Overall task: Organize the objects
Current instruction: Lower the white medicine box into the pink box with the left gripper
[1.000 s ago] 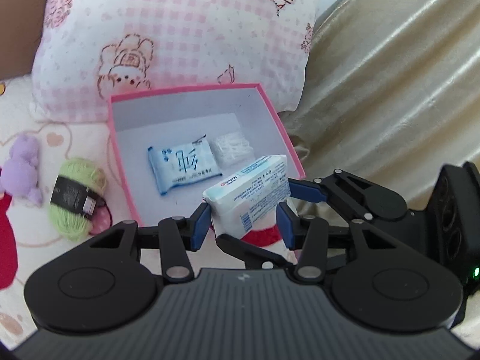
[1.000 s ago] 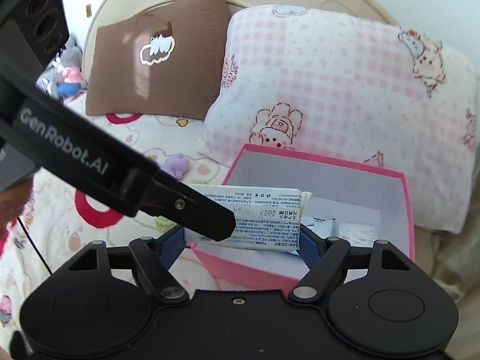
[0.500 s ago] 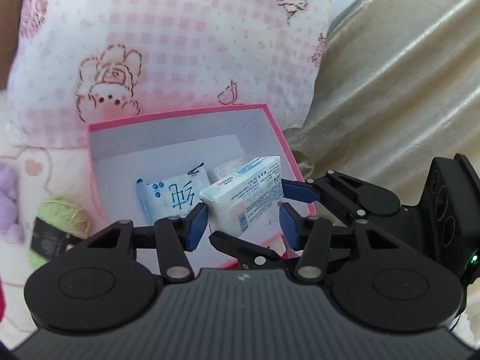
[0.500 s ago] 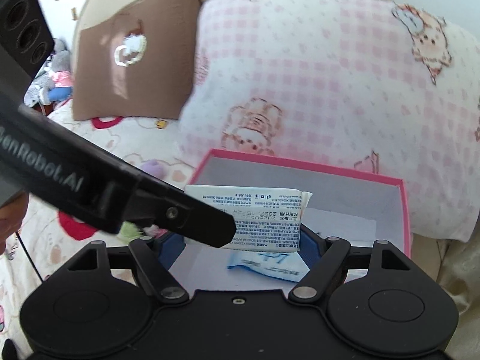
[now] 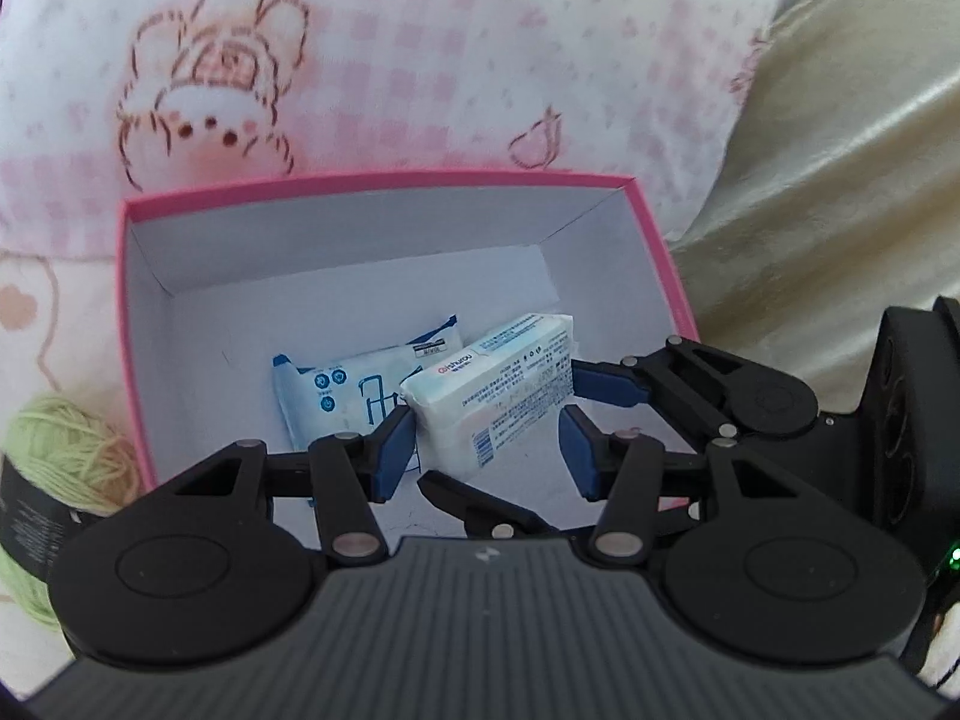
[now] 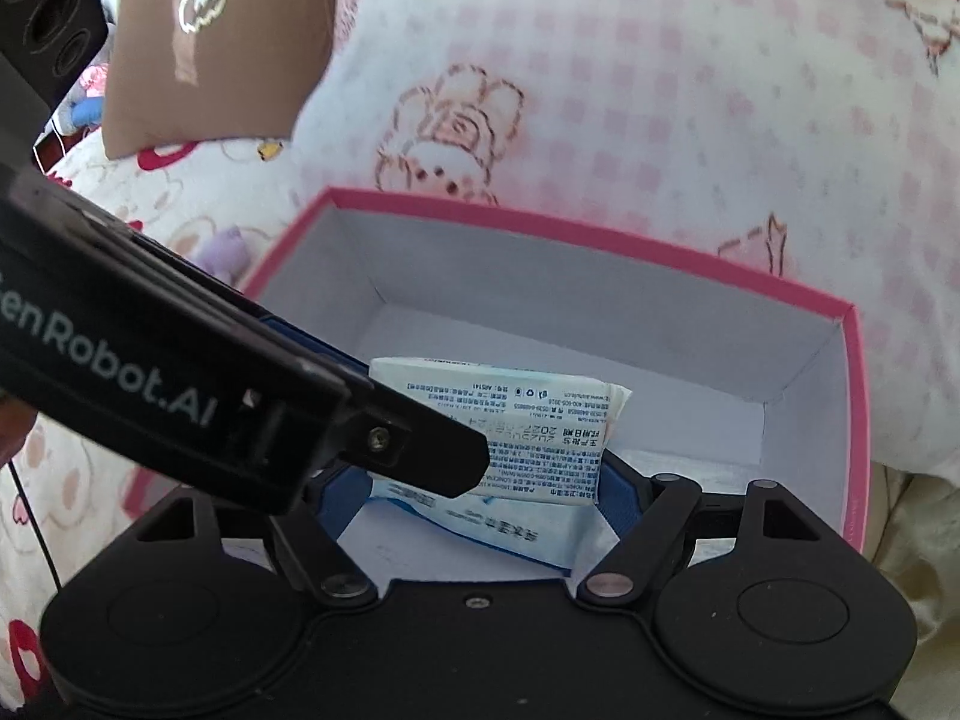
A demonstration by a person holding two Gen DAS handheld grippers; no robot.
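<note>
Pink box (image 5: 666, 264) — white inside, pink-checked pillow (image 5: 420, 48)

- A large soft pillow in pink-and-white gingham with brown-outlined cartoon bears (image 5: 420, 78) fills the back of both views
- A square brown cushion with a white cartoon patch (image 6: 222, 36) leans beside the pillow, at the upper left of the right wrist view
- A cream bedsheet printed with red rings and pale bear shapes (image 6: 150, 210) covers the bed below the cushions
- A glossy beige-gold quilted cover with long folds (image 5: 840, 180) rises along the right side of the left wrist view
- Bright daylight washes over the fabrics, leaving a sunlit patch on the brown cushion
</note>
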